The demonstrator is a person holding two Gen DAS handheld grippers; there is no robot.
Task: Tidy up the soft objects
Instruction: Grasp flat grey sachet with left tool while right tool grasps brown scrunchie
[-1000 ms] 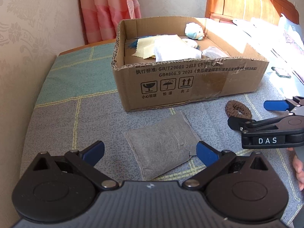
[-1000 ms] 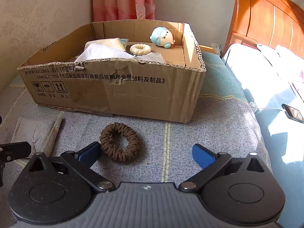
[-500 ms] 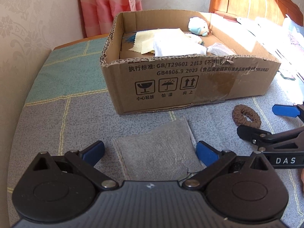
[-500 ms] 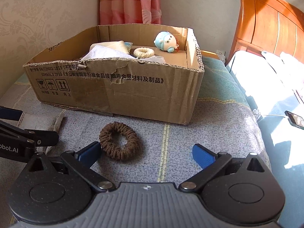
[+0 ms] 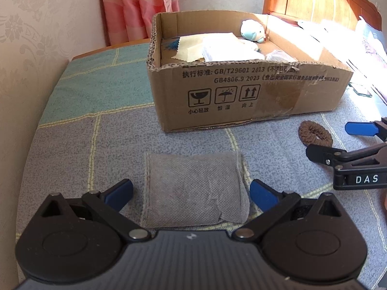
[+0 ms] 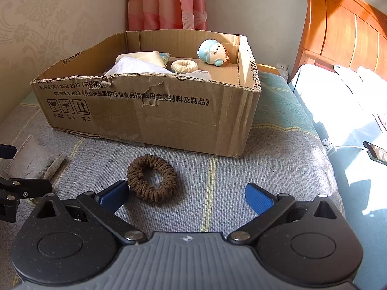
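Below, left gripper point(image 5: 191, 194) spread, grey pouch point(image 5: 193, 191) near edge hidden under body. Right gripper point(image 6: 186, 197) spread; brown scrunchie point(image 6: 152, 178) beside left fingertip. Cardboard box point(image 6: 169, 113) contents partly hidden.

Left gripper point(image 5: 191, 192) wide open, blue fingertips either side of grey fabric pouch point(image 5: 193, 188) — pouch lies flat on grey checked bedcover point(image 5: 116, 145), not gripped. Cardboard box point(image 5: 241, 96) beyond pouch, open-topped, printed handling symbols on near wall. Inside box: cream cloth point(image 5: 191, 48), white cloth point(image 5: 225, 48), pale blue plush toy point(image 5: 252, 32) at far side. Brown scrunchie point(image 5: 315, 136) on cover right of pouch — right gripper point(image 5: 348, 142) beside it, jaws apart. Pink curtain point(image 5: 137, 7) behind.
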